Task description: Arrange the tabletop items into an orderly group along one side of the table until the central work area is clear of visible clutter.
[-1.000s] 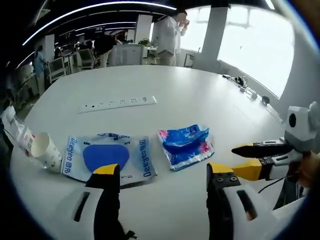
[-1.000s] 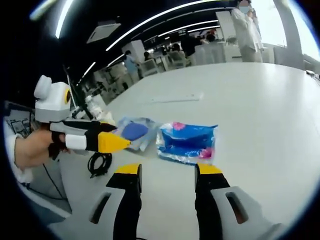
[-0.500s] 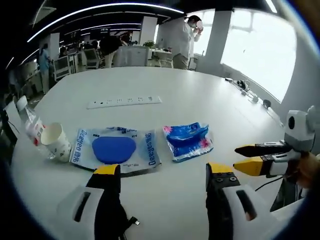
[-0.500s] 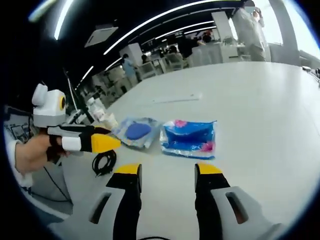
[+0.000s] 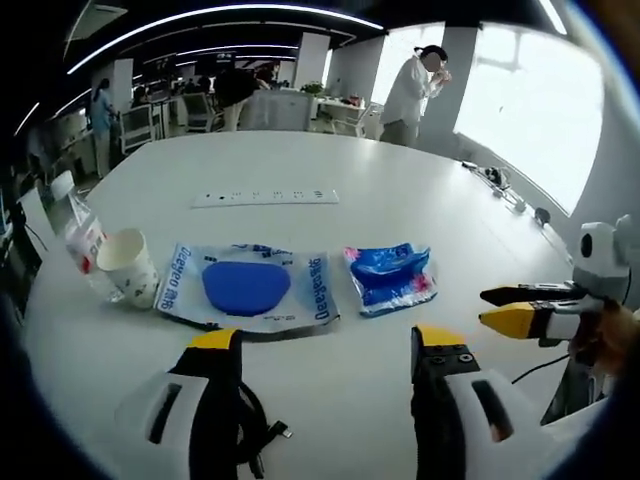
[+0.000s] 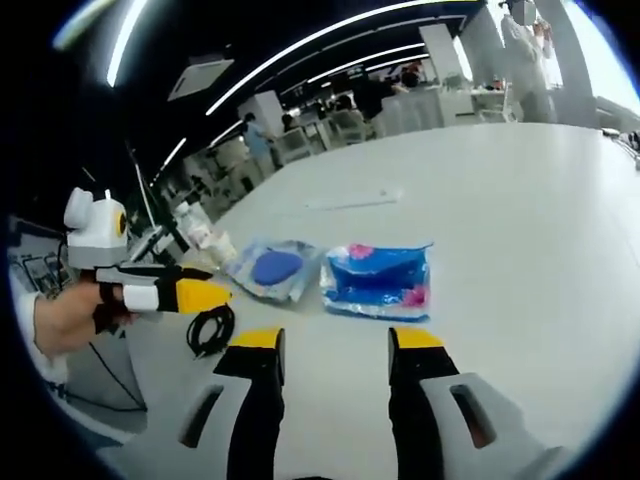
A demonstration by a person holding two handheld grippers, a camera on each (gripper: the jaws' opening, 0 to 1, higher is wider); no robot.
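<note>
Left gripper view, going left to right: a clear plastic bottle (image 5: 80, 243) lying beside a white paper cup (image 5: 130, 267) tipped on its side – can't tell if anything's in either. Then a clear packet (image 5: 247, 290) with a blue pad inside, printed "Deeyeo" on both ends, and just right of it a crumpled blue-and-pink wrapper (image 5: 391, 277), writing too small to read. A white power strip (image 5: 264, 197) sits further back. All on a big white table (image 5: 400, 190) in an open office – people standing at the back, bright windows on the right.

Left gripper (image 5: 325, 345) jaws are spread, holding nothing, with a black cable (image 5: 262, 440) at the near edge. Right gripper (image 6: 325, 345) spread too, empty, pointed at the wrapper.
</note>
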